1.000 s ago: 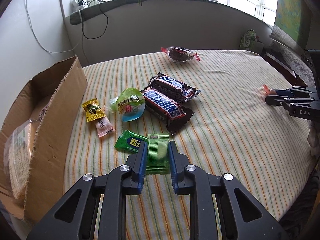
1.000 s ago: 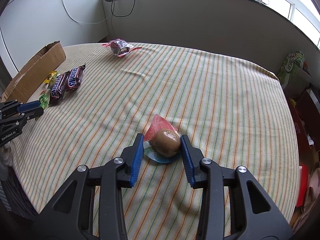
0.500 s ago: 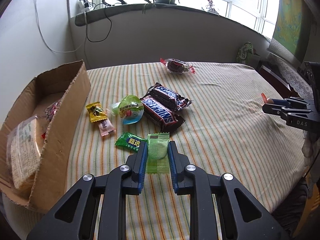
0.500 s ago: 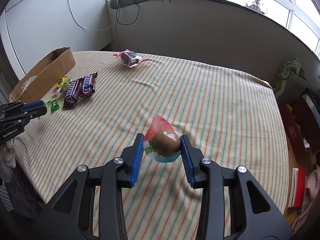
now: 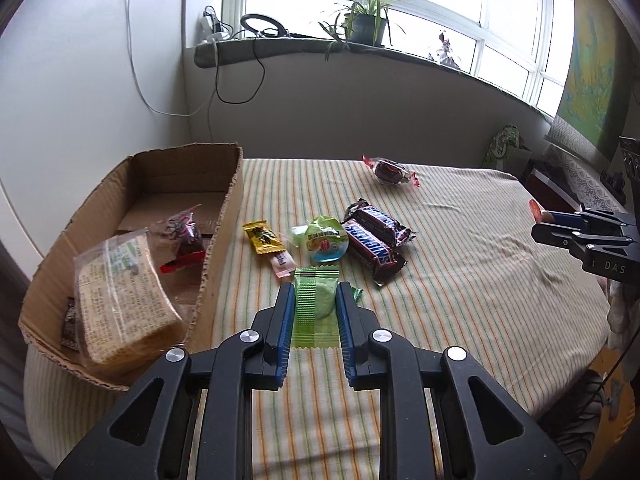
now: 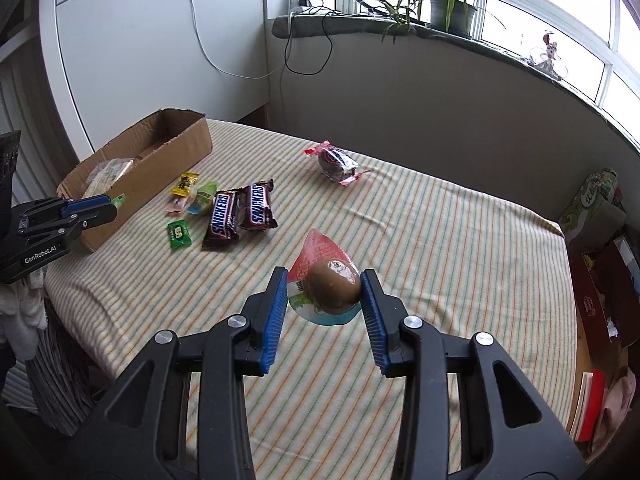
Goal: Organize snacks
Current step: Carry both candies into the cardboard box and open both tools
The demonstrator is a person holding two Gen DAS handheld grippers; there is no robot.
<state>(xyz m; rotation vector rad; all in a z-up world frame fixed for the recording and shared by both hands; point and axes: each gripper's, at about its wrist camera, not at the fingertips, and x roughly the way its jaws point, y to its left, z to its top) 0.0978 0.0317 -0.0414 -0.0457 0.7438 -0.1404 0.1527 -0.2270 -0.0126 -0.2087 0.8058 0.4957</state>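
My left gripper [image 5: 314, 300] is shut on a green wrapped snack [image 5: 316, 304], held above the striped table near the cardboard box [image 5: 222, 216]. In the right wrist view my right gripper [image 6: 324, 290] is shut on a brown egg-shaped snack in a red and blue cup pack [image 6: 330, 288], lifted over the table's middle. On the cloth lie two Snickers bars [image 5: 374, 240], a green jelly cup [image 5: 324, 238], a yellow candy [image 5: 262, 238], a pink candy [image 5: 282, 262], a small green packet [image 6: 179, 233] and a dark red-wrapped snack [image 5: 390, 170]. The left gripper [image 6: 100, 208] shows at that view's left edge.
The box holds a clear bag of crackers [image 5: 120, 296] and a dark red-wrapped snack [image 5: 182, 238]. A windowsill with plants [image 5: 360, 20] and cables runs behind the table. Boxes and bags [image 6: 596, 208] stand on the floor at the right. The striped tablecloth [image 6: 460, 248] covers the table.
Both grippers have risen off the cloth with their snacks still gripped. The left one has moved toward the box, whose inside now shows; the small green packet is left behind on the cloth.
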